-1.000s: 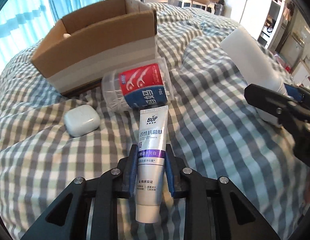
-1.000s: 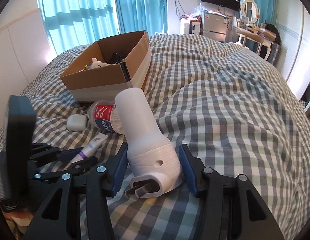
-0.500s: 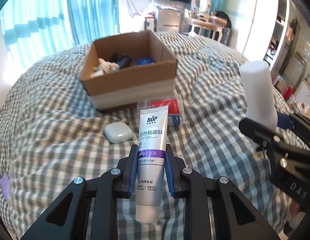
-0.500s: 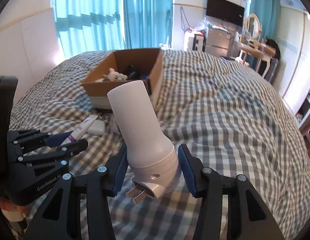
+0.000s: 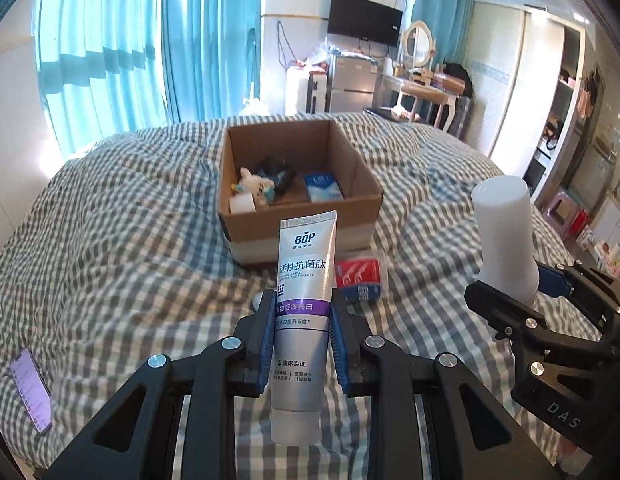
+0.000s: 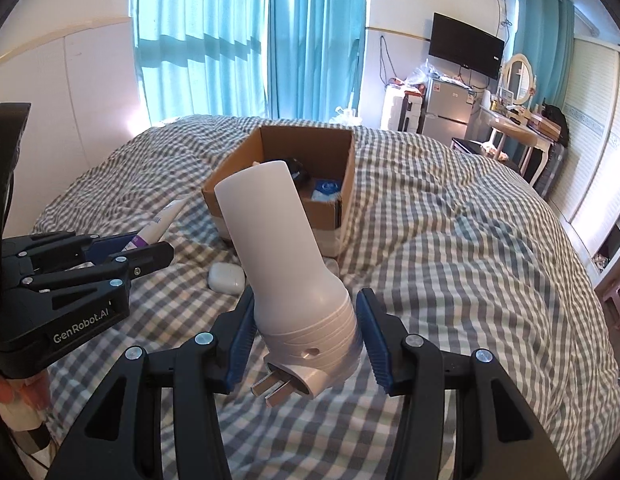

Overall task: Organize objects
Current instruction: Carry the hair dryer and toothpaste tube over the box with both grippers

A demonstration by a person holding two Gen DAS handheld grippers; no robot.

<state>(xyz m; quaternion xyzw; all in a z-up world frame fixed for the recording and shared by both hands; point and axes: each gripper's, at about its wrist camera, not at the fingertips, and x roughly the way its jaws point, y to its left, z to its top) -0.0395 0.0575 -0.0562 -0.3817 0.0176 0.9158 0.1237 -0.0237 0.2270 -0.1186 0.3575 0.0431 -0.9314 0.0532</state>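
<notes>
My left gripper [image 5: 302, 312] is shut on a white and purple BOP toothpaste tube [image 5: 304, 280], held upright above the bed. My right gripper [image 6: 306, 312] is shut on a white plug-in night light [image 6: 286, 256] with metal prongs at its base; it also shows in the left wrist view [image 5: 503, 236]. An open cardboard box [image 5: 302, 224] sits ahead on the checked bedspread and holds a small plush toy [image 5: 250, 188], a dark object and a blue packet [image 5: 323, 186]. A floss-pick container [image 5: 357, 276] lies in front of the box. A white earbud case [image 6: 226, 276] lies near it.
A phone [image 5: 30, 388] lies on the bed at the far left. The checked bedspread [image 6: 449, 240] spreads wide to the right. Blue curtains [image 5: 130, 48], a fridge [image 5: 349, 80] and a dressing table [image 5: 421, 92] stand beyond the bed.
Both grippers have risen from the bed with their objects and now look down into the box from higher up. The floss container and earbud case stayed on the bed.
</notes>
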